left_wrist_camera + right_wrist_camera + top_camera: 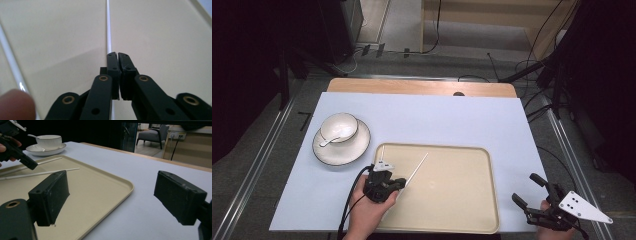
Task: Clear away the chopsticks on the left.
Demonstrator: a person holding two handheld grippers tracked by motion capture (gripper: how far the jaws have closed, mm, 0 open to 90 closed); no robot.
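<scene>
Seen from above, a bench covered with a pale blue sheet (422,120) carries a beige tray (452,200) at its near middle. At the near right edge, off the tray, the right claw (532,192) rests in a person's hand with its two black jaws standing wide apart — nothing lies between them.

At the tray's near left corner, the left claw (401,183) is held in the person's left hand (367,212). Its jaws are pressed together on the near end of a thin white chopstick (417,169), which runs from the claw diagonally toward the far right across the tray. In the left gripper view the jaw tips meet around the chopstick, with the tray surface below.

A second white chopstick (381,153) lies on the tray just to the left, along its left rim — close to the first but not touching it.

Farther off, at the left of the bench, a white bowl (339,126) holding a spoon (329,141) sits on a white plate (342,152).
</scene>
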